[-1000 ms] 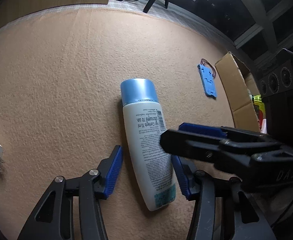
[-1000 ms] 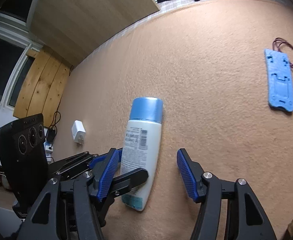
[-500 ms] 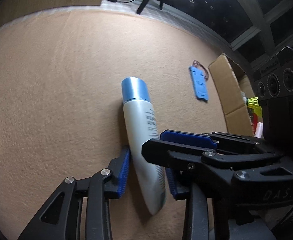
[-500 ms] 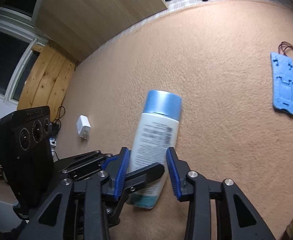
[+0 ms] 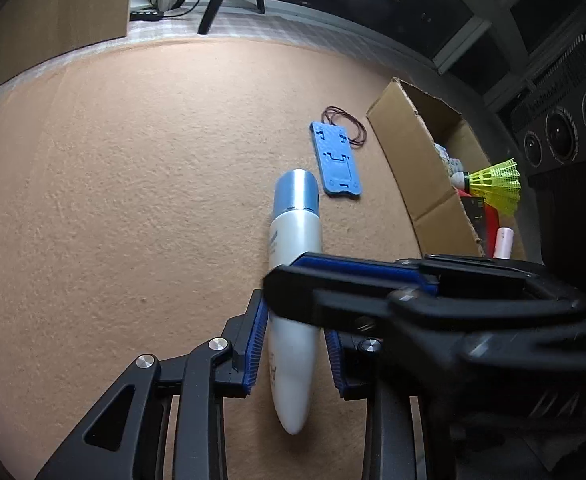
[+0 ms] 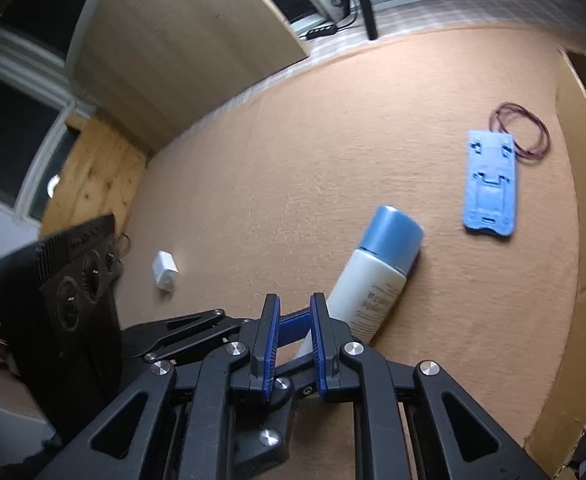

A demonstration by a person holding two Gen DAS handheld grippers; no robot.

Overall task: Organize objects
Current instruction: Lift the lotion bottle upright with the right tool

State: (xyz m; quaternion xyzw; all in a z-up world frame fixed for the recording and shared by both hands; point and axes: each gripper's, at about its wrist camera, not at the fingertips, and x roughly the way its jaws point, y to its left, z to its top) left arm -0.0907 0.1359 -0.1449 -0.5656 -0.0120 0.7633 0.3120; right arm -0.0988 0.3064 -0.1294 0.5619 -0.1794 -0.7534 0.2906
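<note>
Left tongs point(image 5: 293, 354) now grip the lifted bottle point(image 5: 295, 264); right tongs point(image 6: 295, 344) closing, empty.

Both grippers share one build: the left gripper point(image 5: 293, 354) and right gripper point(image 6: 295, 338) have matte black linkage arms, round silver screws point(image 6: 353, 348) at the joints, and ribbed blue pads point(image 5: 253, 354).

The right gripper's fingers point(image 5: 373, 280) cross in front of the bottle point(image 5: 297, 240), hiding its middle. In the right wrist view the bottle's lower end is hidden behind the fingers point(image 6: 319, 328). The cardboard box point(image 5: 425, 168) beyond them is cut off; its contents are partly hidden.
</note>
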